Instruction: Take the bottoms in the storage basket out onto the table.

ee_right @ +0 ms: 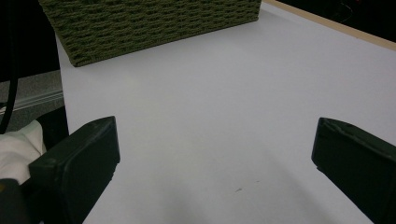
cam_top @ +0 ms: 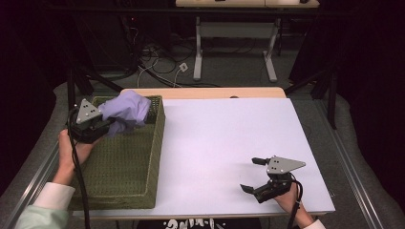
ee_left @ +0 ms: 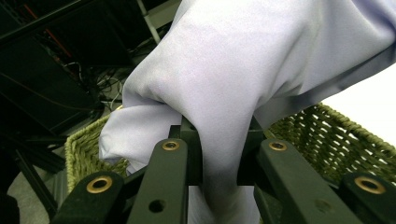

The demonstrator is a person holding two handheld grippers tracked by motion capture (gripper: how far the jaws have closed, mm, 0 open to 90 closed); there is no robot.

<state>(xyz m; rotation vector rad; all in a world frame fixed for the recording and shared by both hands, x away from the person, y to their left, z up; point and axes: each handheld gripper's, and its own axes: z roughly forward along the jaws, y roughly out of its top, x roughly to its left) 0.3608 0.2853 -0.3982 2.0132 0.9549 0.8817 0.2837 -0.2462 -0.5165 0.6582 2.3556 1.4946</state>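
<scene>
While clamped in left tongs: lilac cloth (bunched, drooping lengthwise).

I'm seeing the lavender cloth bunched into a rounded, wrinkled lump, plain smooth fabric, no pattern. It's hanging off the tabletop, held up over the far left corner of the green woven basket; whether its lower folds are touching the weave I can't tell. In the left gripper view the cloth is draping in soft folds, one pinched fold running down between the jaws of the left gripper, which is clamping it.
</scene>
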